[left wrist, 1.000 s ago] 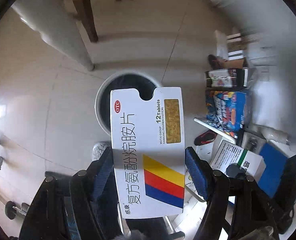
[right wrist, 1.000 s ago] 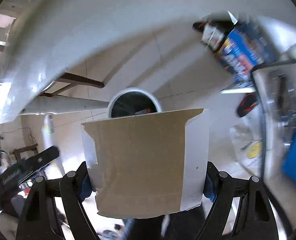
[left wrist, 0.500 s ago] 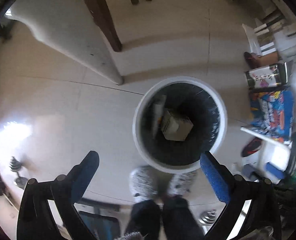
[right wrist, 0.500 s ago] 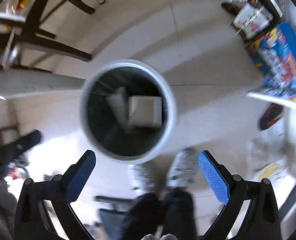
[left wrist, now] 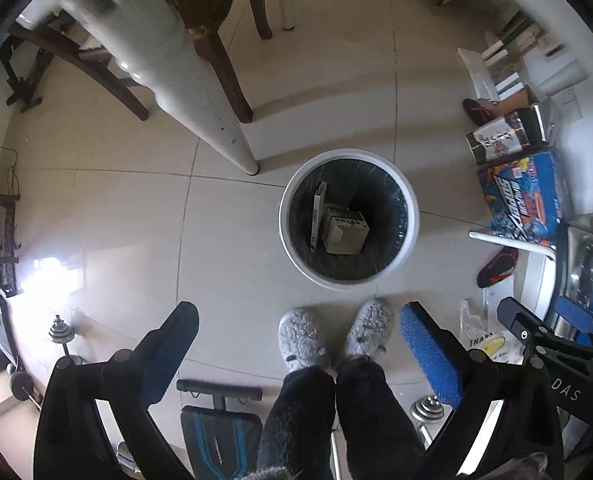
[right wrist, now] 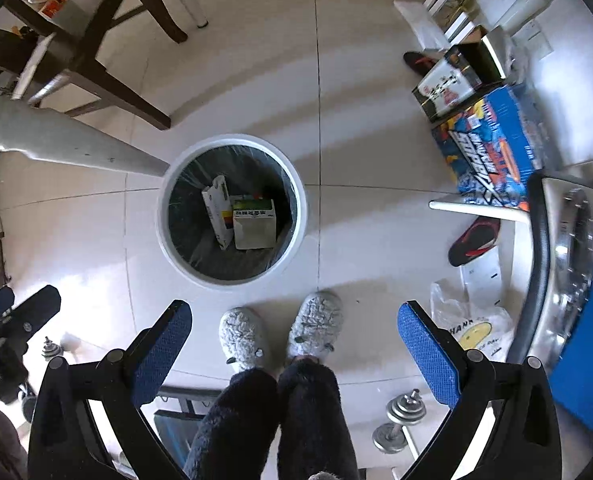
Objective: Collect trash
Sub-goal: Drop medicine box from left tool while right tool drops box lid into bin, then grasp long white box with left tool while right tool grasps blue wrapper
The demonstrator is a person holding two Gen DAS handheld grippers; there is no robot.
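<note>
Partial "THAN…" or "HANK" printed above a yellow smiley on crumpled clear plastic bag [right wrist: 472,330] on floor. White letters "DAS" on black body of right gripper [left wrist: 566,390], seen from left wrist. Large lettering on blue cardboard carton [right wrist: 492,148] and print on boxes in white bin not legible.

Tiled floor [right wrist: 356,240]; white bin [right wrist: 232,280], dumbbell [right wrist: 396,420], plastic bag [right wrist: 472,328] on it

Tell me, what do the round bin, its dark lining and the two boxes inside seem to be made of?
The bin looks like smooth white plastic, with an even glossy rim. Its lining seems to be a thin dark plastic bag, crinkled and shiny. The flat box and the squarer box look like printed cardboard, with folded edges and matte faces.
</note>
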